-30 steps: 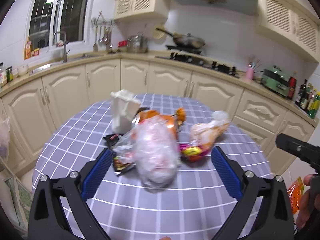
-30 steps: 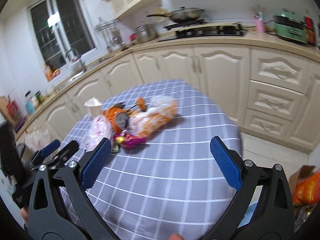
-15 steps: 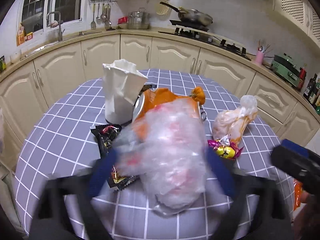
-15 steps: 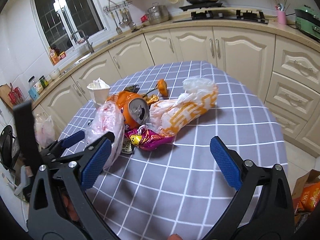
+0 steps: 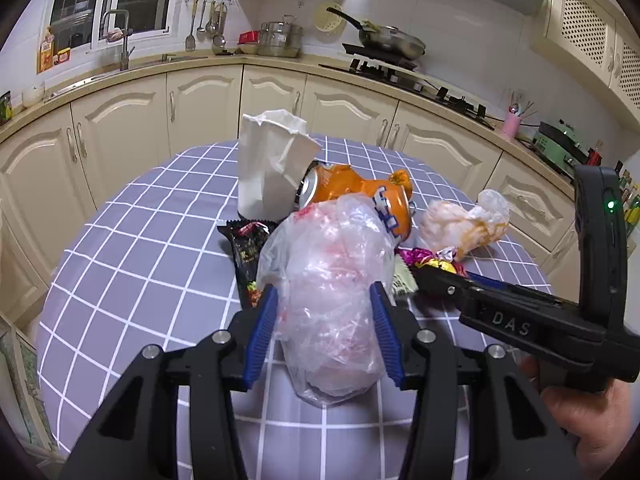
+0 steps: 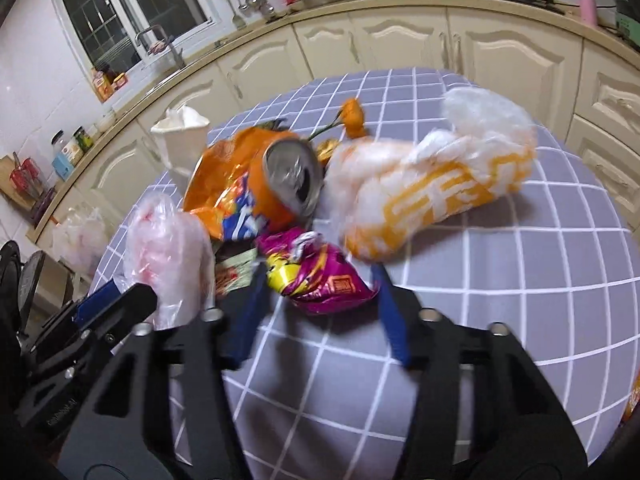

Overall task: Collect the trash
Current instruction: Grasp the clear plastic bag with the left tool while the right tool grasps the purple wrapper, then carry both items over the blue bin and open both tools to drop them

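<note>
Left tool (image 5: 323,330) closing around crinkly translucent plastic bag (image 5: 328,280).

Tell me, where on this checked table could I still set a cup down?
Bare tablecloth lies left of the white paper bag and black wrapper. More lies right of the purple wrapper, below the orange-printed bag. The middle is crowded: orange can, clear plastic bag, both grippers.

"DAS" on the right tongs' black body (image 5: 516,322)
</note>
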{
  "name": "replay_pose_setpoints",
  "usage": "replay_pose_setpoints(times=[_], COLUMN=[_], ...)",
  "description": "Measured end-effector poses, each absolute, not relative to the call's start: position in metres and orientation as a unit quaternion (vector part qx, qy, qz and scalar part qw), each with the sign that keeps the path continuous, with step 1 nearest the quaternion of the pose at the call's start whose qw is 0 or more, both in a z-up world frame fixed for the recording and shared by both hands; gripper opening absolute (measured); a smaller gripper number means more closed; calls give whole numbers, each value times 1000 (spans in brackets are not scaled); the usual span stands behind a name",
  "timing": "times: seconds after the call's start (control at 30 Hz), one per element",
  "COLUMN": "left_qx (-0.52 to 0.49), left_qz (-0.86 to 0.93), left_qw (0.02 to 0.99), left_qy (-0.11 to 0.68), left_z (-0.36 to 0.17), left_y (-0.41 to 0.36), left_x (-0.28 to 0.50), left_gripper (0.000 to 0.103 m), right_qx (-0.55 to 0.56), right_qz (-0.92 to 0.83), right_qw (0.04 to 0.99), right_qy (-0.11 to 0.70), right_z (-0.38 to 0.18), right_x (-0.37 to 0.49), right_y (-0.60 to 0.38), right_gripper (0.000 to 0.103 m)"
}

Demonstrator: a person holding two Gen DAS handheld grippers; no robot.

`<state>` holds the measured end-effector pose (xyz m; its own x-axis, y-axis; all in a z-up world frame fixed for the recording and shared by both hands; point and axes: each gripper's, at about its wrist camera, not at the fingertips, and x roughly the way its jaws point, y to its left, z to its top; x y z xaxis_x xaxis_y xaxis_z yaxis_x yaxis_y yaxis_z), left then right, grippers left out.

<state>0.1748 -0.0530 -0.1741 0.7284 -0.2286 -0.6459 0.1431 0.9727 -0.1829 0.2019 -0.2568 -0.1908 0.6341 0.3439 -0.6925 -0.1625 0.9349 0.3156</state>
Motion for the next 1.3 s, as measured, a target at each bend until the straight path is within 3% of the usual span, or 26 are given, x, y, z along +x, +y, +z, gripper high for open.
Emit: replay_pose_setpoints(times=[0.07,0.27,0.3,0.33,0.47,0.63,0.83,0.87,0.9,0.93,1.0,1.17,1.23,1.3], left_qx=[-63,-77,-79,-79,-80,-79,-70,-58,-53,-49,-45,-47,-58,-68], left_qz=[-103,-110,-112,-114,-127,-138,-153,-151,-149,-137,-115,-128,-138,-145], left_qw=[928,927,927,927,927,928,927,926,926,927,934,922,911,908], left_qy=[353,350,349,347,345,338,337,342,344,345,336,361,385,386], left_z=[-174,-173,-173,-173,-173,-170,-166,-168,-169,-170,-171,-179,-186,-188], left_y=[-51,-42,-41,-41,-41,-44,-54,-58,-58,-59,-57,-62,-64,-64], left_x=[171,162,159,157,152,147,140,140,139,139,135,150,160,162], left_gripper=[45,40,37,27,24,12,12,15,27,60,94,93,52,49], right_qx=[110,128,136,141,152,160,169,172,174,175,177,181,181,180], right_qz=[145,159,163,166,167,164,154,153,153,153,154,160,162,161], right_qw=[899,900,900,900,904,908,911,910,910,909,908,904,904,905], right_qy=[398,385,381,378,364,351,343,344,345,345,348,352,351,350], right_z=[-187,-184,-183,-182,-172,-161,-158,-159,-160,-162,-164,-169,-169,-168], right_x=[193,164,157,152,137,126,116,115,114,114,113,114,114,112], right_y=[-256,-271,-275,-279,-291,-302,-317,-319,-320,-321,-321,-320,-320,-321], right_gripper=[38,37,37,37,37,37,37,37,37,37,37,37,37,37])
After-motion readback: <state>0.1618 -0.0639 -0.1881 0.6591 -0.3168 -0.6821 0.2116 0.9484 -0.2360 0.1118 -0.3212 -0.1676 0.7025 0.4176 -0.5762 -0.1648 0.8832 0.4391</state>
